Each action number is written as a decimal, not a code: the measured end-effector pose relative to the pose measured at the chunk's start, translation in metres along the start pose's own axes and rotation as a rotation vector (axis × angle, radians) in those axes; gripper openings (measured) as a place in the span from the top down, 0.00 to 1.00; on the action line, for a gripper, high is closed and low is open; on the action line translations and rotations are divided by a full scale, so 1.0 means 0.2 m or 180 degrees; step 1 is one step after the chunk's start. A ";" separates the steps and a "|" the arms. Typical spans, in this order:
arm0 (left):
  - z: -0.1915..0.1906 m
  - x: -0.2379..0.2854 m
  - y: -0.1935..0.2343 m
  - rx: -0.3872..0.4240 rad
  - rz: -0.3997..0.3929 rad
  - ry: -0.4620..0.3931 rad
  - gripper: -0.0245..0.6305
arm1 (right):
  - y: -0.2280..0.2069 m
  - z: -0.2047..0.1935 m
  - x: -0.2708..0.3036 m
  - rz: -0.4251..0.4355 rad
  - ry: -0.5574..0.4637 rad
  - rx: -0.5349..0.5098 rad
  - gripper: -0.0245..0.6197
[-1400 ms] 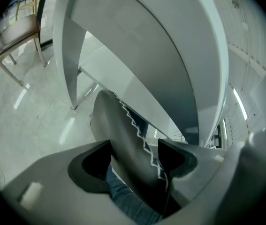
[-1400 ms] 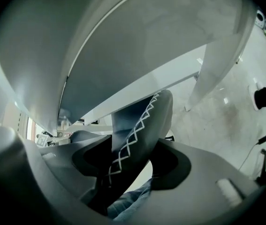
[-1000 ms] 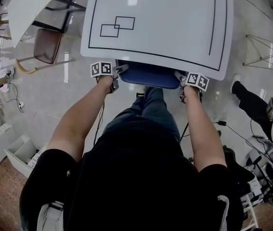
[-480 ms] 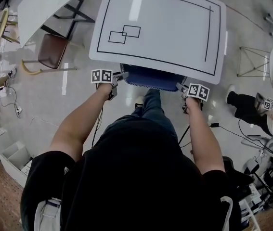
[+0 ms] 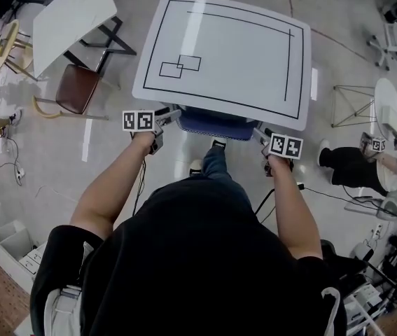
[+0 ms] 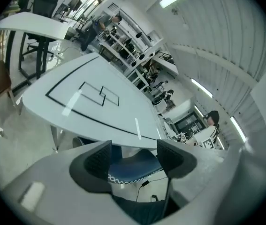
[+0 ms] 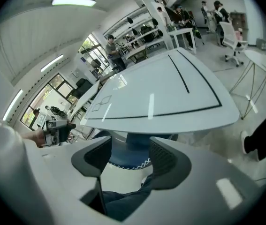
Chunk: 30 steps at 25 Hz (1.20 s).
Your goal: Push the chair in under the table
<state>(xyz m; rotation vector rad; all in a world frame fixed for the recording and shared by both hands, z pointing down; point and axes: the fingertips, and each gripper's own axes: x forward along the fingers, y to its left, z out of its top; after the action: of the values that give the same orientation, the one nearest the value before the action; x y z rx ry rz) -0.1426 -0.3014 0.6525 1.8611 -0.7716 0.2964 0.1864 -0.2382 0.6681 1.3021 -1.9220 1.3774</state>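
the blue chair (image 5: 216, 122) sits mostly under the white table (image 5: 226, 54). only its near edge sticks out on your side. so the push looks nearly done, or done.

your left hand-held gripper (image 5: 164, 115) is by the chair's left corner. your right hand-held gripper (image 5: 260, 134) is by its right corner. both are let go: the jaws stand apart and nothing is between them. in each gripper view you see the chair lower down, past the jaws, not touching the pads. so you are not holding the chair, and i think you are not pushing it now.

your leg (image 5: 216, 165) stands just behind the chair.

next, look at how much of the chair shows. if you want it deeper, bring both grippers down to the near edge, one at each corner. push straight and even, so the chair does not turn sideways. if it is far enough in, lift your hands away and step back.
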 end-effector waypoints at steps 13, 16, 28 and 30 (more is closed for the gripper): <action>0.43 -0.46 -0.41 0.1061 -0.0045 -0.0699 0.34 | 0.50 0.46 -0.54 0.0116 -0.1047 -0.0724 0.53; 0.48 -0.53 -0.52 0.1393 0.0004 -0.0855 0.36 | 0.61 0.53 -0.66 0.0092 -0.1256 -0.0897 0.53; 0.54 -0.72 -0.77 0.2076 0.0151 -0.1188 0.41 | 0.74 0.60 -0.91 -0.0284 -0.1733 -0.1288 0.57; 0.54 -0.73 -0.77 0.2113 0.0221 -0.1191 0.41 | 0.74 0.60 -0.92 -0.0318 -0.1762 -0.1297 0.57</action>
<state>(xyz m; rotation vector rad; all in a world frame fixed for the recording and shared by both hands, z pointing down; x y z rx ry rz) -0.1729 -0.3073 0.4161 2.5638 -1.0822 0.2700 0.1617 -0.2579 0.4052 1.6438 -2.2846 0.5531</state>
